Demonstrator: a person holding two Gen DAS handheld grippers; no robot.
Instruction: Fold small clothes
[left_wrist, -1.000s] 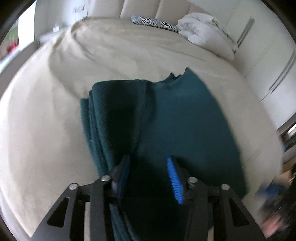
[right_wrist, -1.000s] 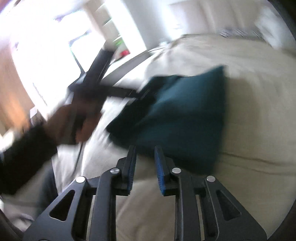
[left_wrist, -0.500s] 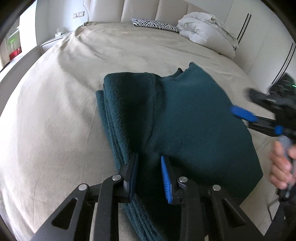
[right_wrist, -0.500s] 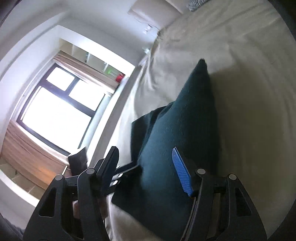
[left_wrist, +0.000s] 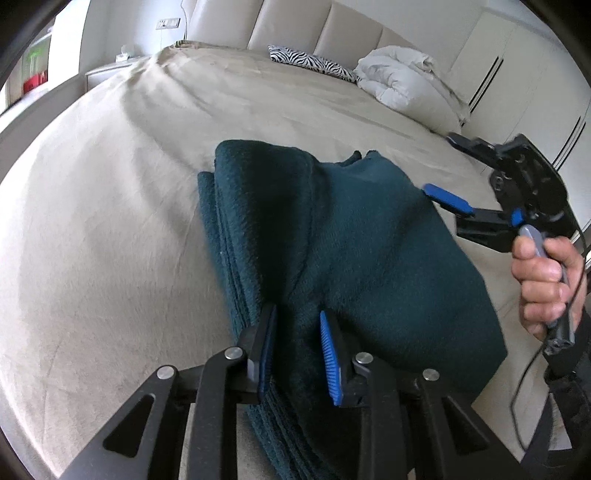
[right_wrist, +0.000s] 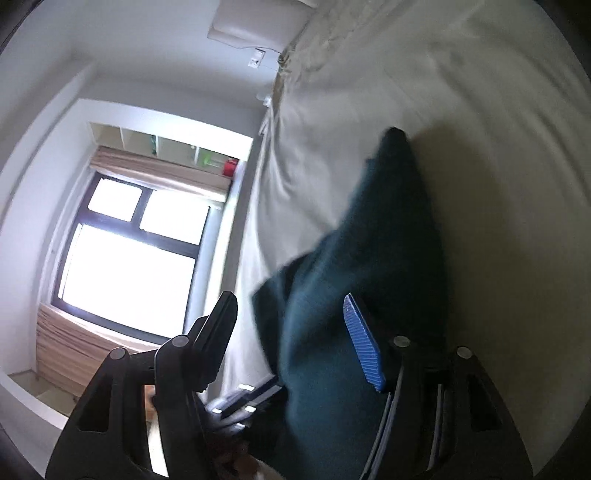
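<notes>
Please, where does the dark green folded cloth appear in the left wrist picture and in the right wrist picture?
Left wrist view: the dark green folded cloth fills the centre, lying on the beige bed, its near edge between the fingers of the left hand-held gripper.
Right wrist view: the same cloth runs from lower centre up toward the middle, tilted, between the open fingers of the right hand-held gripper.
Shared landmark: the beige bed.
</notes>
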